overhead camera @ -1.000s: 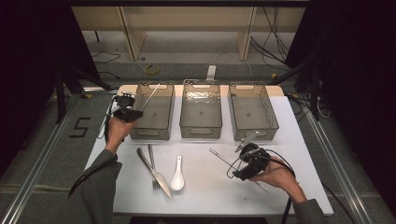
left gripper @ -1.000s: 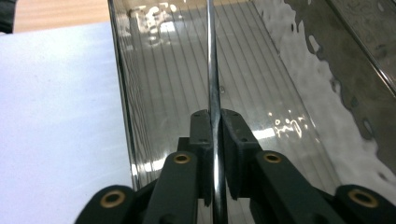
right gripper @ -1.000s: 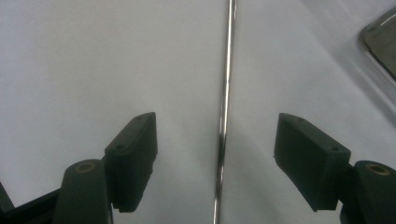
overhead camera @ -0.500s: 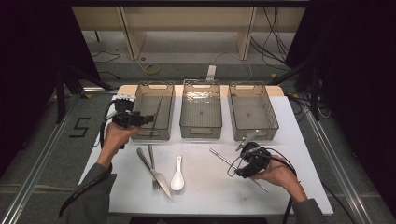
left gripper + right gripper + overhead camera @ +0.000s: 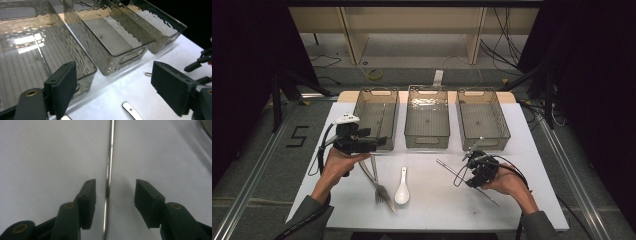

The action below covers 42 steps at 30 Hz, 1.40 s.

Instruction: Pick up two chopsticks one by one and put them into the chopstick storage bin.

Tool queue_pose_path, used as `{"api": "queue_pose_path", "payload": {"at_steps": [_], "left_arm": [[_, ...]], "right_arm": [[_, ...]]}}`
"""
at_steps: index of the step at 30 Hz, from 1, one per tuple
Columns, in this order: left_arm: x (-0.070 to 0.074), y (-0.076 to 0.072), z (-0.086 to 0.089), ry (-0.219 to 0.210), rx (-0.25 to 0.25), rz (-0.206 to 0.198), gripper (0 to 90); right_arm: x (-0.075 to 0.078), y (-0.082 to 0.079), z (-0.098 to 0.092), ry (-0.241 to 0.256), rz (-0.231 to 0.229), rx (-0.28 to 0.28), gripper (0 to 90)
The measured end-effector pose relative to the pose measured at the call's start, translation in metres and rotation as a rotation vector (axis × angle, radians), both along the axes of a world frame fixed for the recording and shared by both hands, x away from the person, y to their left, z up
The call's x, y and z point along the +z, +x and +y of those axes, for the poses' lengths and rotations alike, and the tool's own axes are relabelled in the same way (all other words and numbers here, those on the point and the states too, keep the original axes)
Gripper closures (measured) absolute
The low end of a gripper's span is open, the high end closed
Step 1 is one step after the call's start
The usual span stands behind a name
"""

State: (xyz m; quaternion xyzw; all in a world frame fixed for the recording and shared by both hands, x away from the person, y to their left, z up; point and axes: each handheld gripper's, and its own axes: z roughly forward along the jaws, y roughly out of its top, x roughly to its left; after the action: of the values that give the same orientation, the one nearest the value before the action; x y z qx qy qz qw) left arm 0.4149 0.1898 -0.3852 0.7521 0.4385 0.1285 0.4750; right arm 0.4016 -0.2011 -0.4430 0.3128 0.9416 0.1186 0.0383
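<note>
A thin metal rod (image 5: 447, 167) lies slantwise on the white table (image 5: 432, 215) at the right. My right gripper (image 5: 469, 168) is low over it, open, with one jaw on each side of the rod (image 5: 109, 167) and not touching it (image 5: 115, 192). My left gripper (image 5: 377, 143) is open with nothing in it, and hovers at the front wall of the left clear bin (image 5: 362, 112); its jaws (image 5: 113, 82) point across the bins. Another thin rod (image 5: 40, 51) lies inside that left bin (image 5: 82, 62).
The middle bin (image 5: 427, 142) and right bin (image 5: 502, 125) stand in a row at the back. A fork and a knife (image 5: 377, 182) lie near the front left, a white spoon (image 5: 402, 189) beside them. A flat metal handle end (image 5: 130, 110) shows below my left jaws.
My left gripper has come back from above the left bin toward the person and slightly right, down to the bin's front wall. My right gripper has barely moved.
</note>
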Motion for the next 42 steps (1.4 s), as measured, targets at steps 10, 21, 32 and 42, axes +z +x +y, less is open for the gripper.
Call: {"api": "queue_pose_path", "payload": {"at_steps": [10, 21, 32, 42], "left_arm": [[-0.016, -0.016, -0.016, 0.043, -0.040, -0.040, 17.8], [-0.021, -0.031, -0.020, 0.030, -0.063, -0.052, 17.7], [-0.028, -0.041, -0.024, 0.073, -0.083, -0.055, 17.7], [-0.030, -0.043, -0.024, 0.071, -0.089, -0.053, 17.7]], "right_arm": [[-0.005, 0.002, 0.006, -0.029, 0.023, 0.028, 63.4], [-0.007, 0.002, 0.008, -0.039, 0.033, 0.036, 68.4], [-0.008, 0.003, 0.010, -0.056, 0.048, 0.029, 75.3], [-0.011, 0.002, 0.012, -0.074, 0.051, 0.049, 80.2]]}}
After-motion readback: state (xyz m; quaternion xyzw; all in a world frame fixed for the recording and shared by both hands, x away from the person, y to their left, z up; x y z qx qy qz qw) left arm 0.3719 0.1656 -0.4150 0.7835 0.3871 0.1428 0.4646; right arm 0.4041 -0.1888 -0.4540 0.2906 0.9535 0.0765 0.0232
